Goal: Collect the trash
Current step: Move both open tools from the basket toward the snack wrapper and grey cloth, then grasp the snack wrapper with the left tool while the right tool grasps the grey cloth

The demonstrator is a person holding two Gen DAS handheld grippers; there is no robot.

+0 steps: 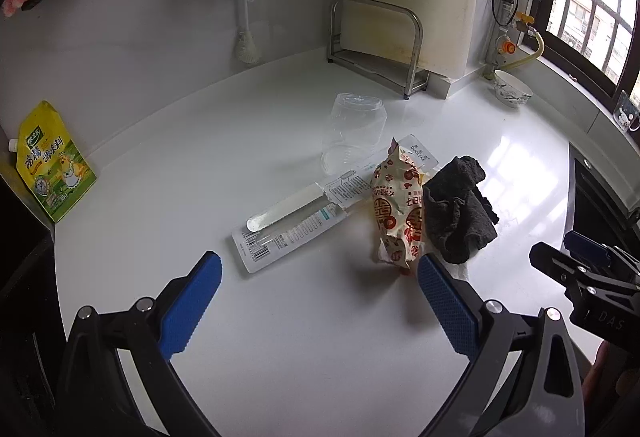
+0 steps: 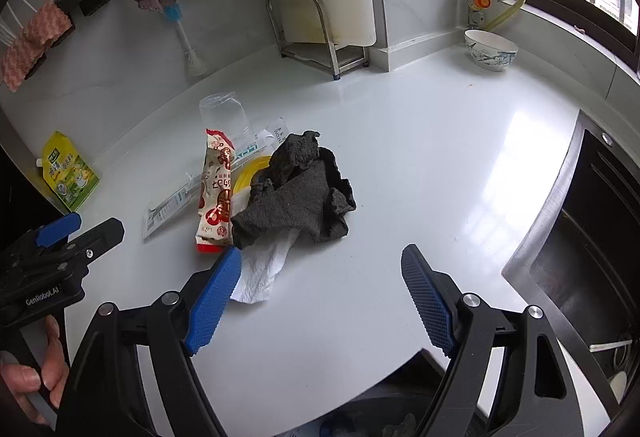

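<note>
A red and cream snack wrapper [image 1: 394, 213] [image 2: 216, 197] lies on the white counter [image 1: 280, 317]. Left of it lies a clear knife package [image 1: 296, 217] [image 2: 172, 203]. A clear plastic cup [image 1: 354, 133] [image 2: 224, 119] lies behind. A dark grey cloth [image 1: 460, 209] [image 2: 300, 189] lies over a white tissue [image 2: 260, 273] and a yellow lid [image 2: 250, 173]. My left gripper [image 1: 320, 301] is open and empty, just short of the wrapper. My right gripper [image 2: 320, 297] is open and empty, just in front of the cloth and tissue.
A yellow seasoning pouch [image 1: 52, 161] [image 2: 70, 169] leans at the far left. A metal rack [image 1: 380, 41] [image 2: 316, 33] and a patterned bowl [image 1: 512, 87] [image 2: 490, 49] stand at the back. A black stove [image 2: 580, 237] sits on the right. A bin opening [image 2: 380, 417] shows below the counter edge.
</note>
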